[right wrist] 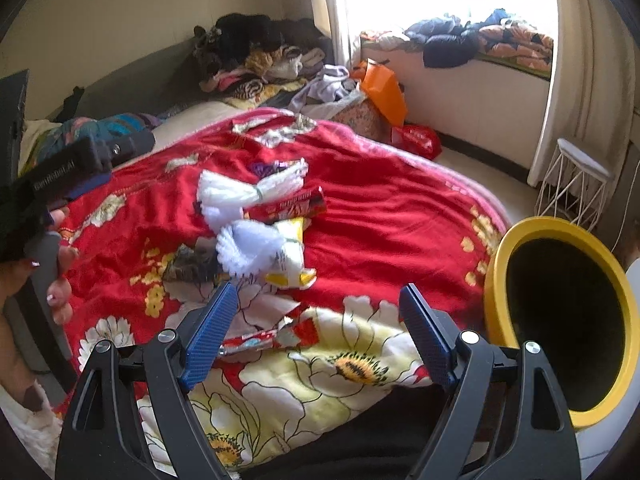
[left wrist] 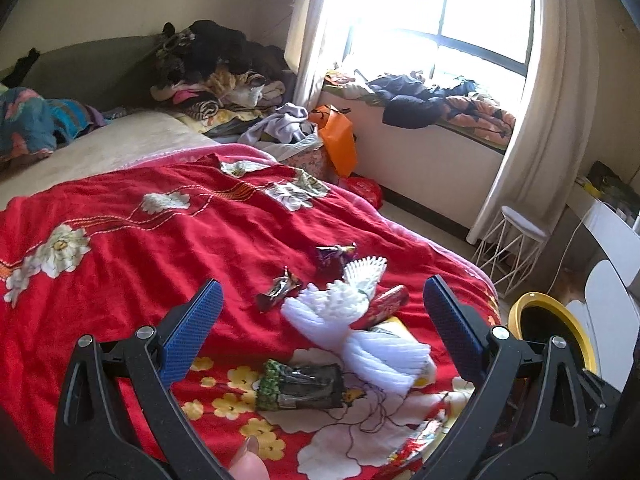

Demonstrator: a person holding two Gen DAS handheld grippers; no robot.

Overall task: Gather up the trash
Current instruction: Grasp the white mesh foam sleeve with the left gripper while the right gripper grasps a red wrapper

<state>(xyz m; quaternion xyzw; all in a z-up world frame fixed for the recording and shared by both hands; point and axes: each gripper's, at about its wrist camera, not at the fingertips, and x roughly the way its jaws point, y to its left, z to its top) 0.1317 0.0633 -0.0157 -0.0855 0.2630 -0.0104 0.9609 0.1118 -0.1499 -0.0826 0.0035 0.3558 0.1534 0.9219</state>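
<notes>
Both jaws stand wide apart and hold nothing. We hover the left gripper point(left wrist: 320, 320) and right gripper point(right wrist: 316, 316) over the trash point(right wrist: 260, 220) on the red bed point(right wrist: 380, 200). We think picking starts now. Next we must pinch one crinkly wrapper point(right wrist: 260, 336) and drop it in the yellow bin point(right wrist: 560, 320), near right.

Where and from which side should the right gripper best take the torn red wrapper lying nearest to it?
Probably its raised crumpled end: the red wrapper lies flat on the blanket between the open right gripper fingers. Come from above, pinching across its narrow width.
</notes>
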